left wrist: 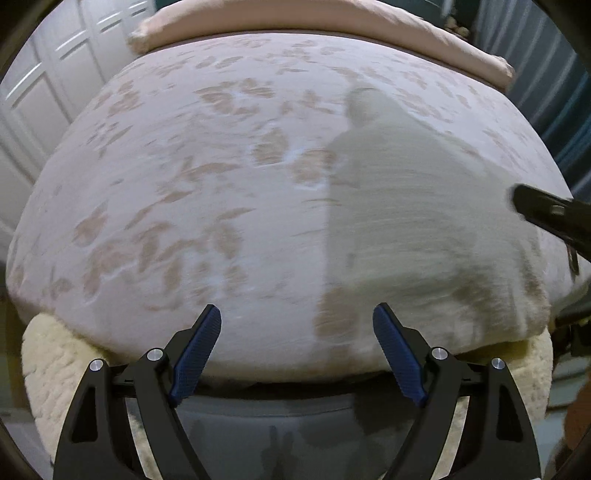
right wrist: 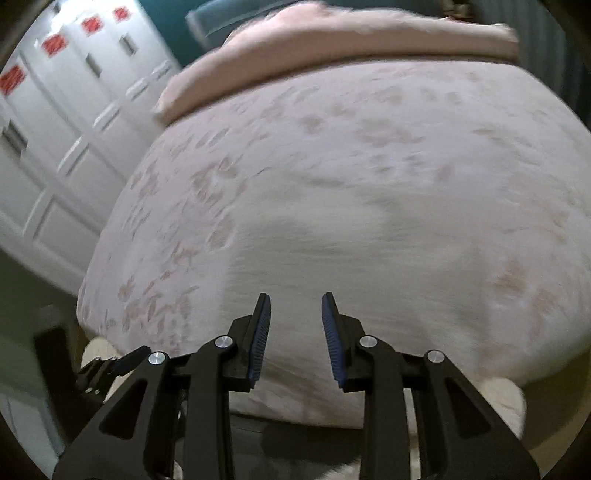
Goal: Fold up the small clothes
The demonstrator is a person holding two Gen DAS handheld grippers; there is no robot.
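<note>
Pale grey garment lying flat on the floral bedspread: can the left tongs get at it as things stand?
Probably yes. The left tongs are open and empty, and the pale grey garment lies flat just ahead of them on the floral bedspread. Nothing sits between; the right tongs are off to its side.

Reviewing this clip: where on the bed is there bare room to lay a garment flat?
The bedspread is bare left of the pale garment, between the pink pillows and the near edge. The left gripper and right gripper crowd that edge, both open.
</note>
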